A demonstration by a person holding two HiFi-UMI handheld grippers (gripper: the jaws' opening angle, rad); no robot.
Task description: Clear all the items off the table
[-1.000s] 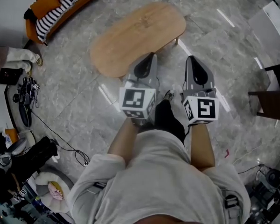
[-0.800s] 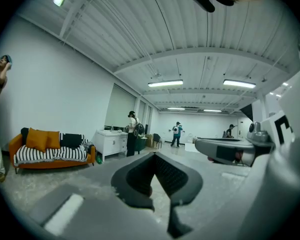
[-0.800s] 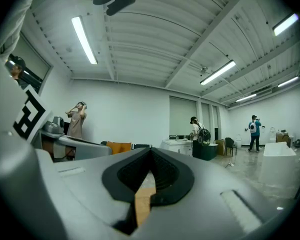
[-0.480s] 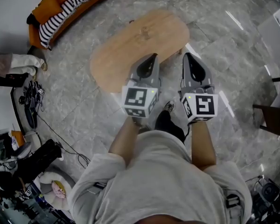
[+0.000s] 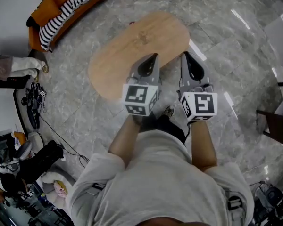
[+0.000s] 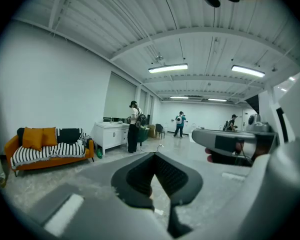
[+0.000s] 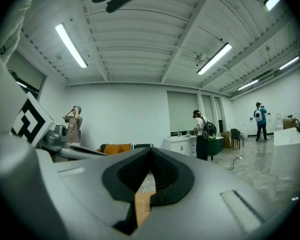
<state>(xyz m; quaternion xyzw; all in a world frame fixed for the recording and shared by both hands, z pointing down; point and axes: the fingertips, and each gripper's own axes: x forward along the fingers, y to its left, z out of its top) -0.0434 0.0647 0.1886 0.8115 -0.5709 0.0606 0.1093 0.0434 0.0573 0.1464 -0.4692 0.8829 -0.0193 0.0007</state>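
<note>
Table [image 5: 122, 51] lies under left claw [image 5: 152, 56] and right claw [image 5: 185, 55], both pressed together.

The left tongs [image 6: 155, 156] fill the lower frame, their jaws closed tip to tip with nothing between them. Beyond them stands a white cabinet [image 6: 111, 134]. A person [image 6: 134, 126] stands just right of the cabinet. An orange sofa [image 6: 37, 162] draped with a striped blanket [image 6: 55, 150] sits to the cabinet's left.
</note>
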